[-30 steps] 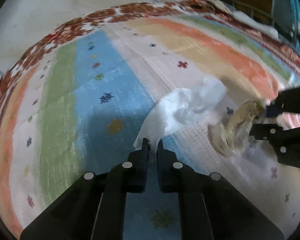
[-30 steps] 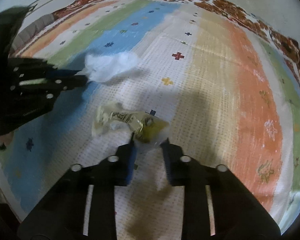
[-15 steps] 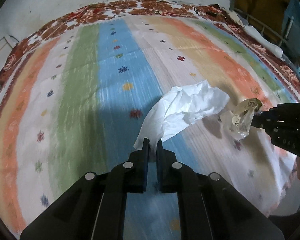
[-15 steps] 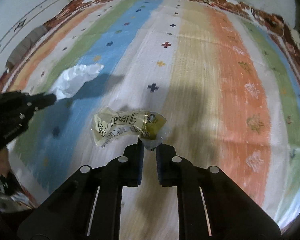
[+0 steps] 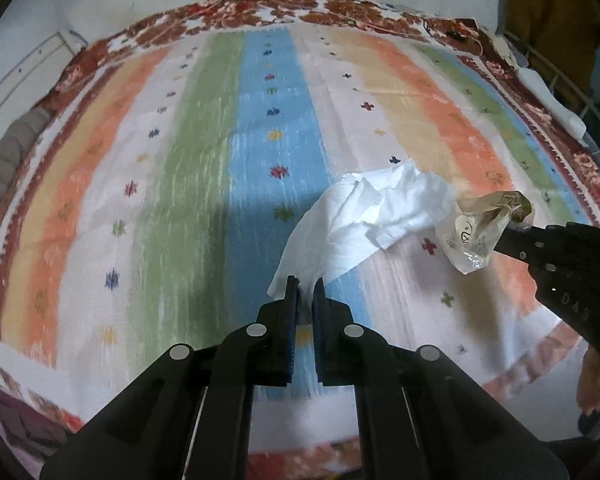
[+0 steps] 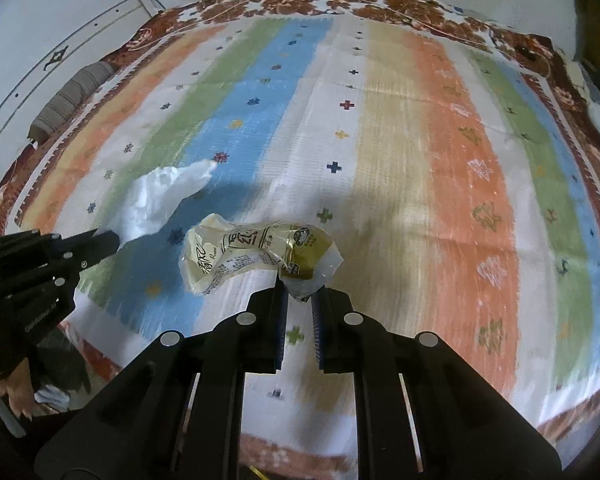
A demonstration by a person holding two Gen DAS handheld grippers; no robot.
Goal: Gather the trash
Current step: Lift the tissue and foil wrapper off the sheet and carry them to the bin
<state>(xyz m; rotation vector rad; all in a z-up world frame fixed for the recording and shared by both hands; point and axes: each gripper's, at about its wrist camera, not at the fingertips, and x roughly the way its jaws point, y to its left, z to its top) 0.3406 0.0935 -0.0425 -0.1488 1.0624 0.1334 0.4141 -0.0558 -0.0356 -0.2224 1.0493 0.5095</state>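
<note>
Both tongs have risen higher off the striped cover (image 5: 260, 152): left tongs (image 5: 305, 289) clamped on the tissue (image 5: 364, 220), right tongs (image 6: 298, 294) on the wrapper (image 6: 252, 256) (both dangling clear).

the striped bedspread (image 5: 188, 184) is seen bare across its whole width, so open passage is offered above it. the only things in the way are the white tissue (image 5: 364, 220) and the crumpled wrapper (image 5: 480, 236), held aloft close together. a folded blanket (image 6: 70, 100) is lodged at the bed's far left edge.
</note>
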